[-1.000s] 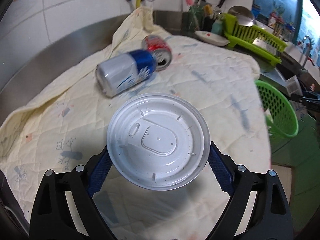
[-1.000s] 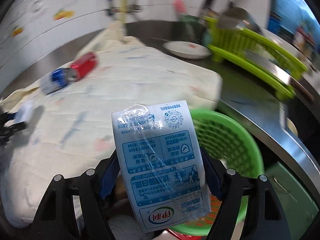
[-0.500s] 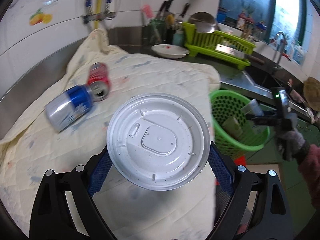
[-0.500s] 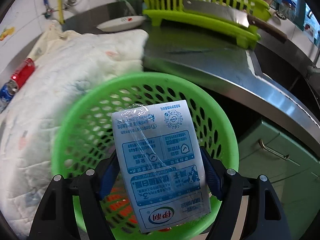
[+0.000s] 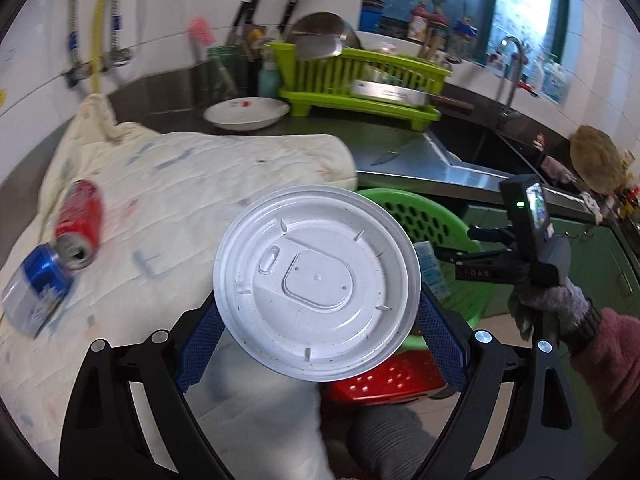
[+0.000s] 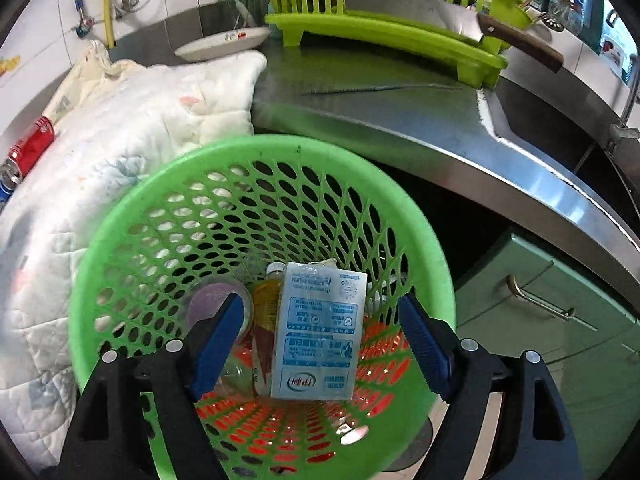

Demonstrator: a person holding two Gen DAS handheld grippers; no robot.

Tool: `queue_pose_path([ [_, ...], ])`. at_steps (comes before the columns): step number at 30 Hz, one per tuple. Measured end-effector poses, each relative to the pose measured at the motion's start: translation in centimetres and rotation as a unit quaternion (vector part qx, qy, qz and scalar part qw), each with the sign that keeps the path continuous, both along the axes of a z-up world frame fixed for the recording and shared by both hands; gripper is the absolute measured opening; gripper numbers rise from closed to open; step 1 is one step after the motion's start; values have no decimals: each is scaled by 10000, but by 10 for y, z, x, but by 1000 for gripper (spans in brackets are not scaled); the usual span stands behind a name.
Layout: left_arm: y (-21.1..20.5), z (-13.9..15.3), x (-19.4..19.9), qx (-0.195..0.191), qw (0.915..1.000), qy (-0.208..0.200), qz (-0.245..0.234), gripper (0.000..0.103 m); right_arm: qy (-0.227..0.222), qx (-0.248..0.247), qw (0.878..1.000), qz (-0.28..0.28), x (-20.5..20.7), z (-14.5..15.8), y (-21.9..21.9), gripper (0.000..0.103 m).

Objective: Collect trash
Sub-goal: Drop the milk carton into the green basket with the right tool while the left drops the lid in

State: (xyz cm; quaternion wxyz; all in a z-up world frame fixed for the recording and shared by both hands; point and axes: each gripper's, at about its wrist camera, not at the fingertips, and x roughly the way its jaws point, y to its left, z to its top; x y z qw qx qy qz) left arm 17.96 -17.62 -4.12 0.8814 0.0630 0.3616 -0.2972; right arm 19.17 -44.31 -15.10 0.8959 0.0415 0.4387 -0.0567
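Observation:
My left gripper (image 5: 320,340) is shut on a white plastic lid (image 5: 316,280) and holds it up near the quilt's right edge, left of the green basket (image 5: 424,216). A red can (image 5: 78,216) and a blue can (image 5: 34,288) lie on the quilt at the left. My right gripper (image 6: 320,344) is open over the green basket (image 6: 120,280). The blue-and-white milk carton (image 6: 316,332) lies free inside the basket beside a bottle (image 6: 266,300) and a clear cup (image 6: 218,300). The right gripper also shows in the left wrist view (image 5: 472,256).
A cream quilt (image 5: 180,184) covers the steel counter (image 6: 400,120). A white plate (image 5: 246,114), a lime dish rack (image 5: 360,80) with a cleaver (image 6: 440,16), and a sink (image 5: 480,140) stand behind. Green cabinet doors (image 6: 560,320) are at the right. A red basket (image 5: 384,376) sits below.
My right gripper opened and the milk carton dropped into the green basket. My left gripper carried the lid to the right, toward the basket.

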Motion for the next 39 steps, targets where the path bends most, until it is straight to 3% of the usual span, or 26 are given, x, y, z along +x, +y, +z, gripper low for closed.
queue_pose_path([
  [9, -73, -30, 23, 148, 9988, 384, -282, 88, -574, 215, 9981, -55, -52, 35, -5, 87],
  [19, -126, -65, 28, 331, 9935, 935, -565, 90, -919, 378, 9949, -174, -86, 45, -18, 89],
  [28, -124, -70, 23, 87, 9900, 1244, -665, 90, -918, 573, 9939, -221, -93, 40, -22, 89],
  [39, -76, -41, 4, -45, 9955, 866, -394, 90, -1088, 540, 9926, 9, -97, 59, 3, 89],
])
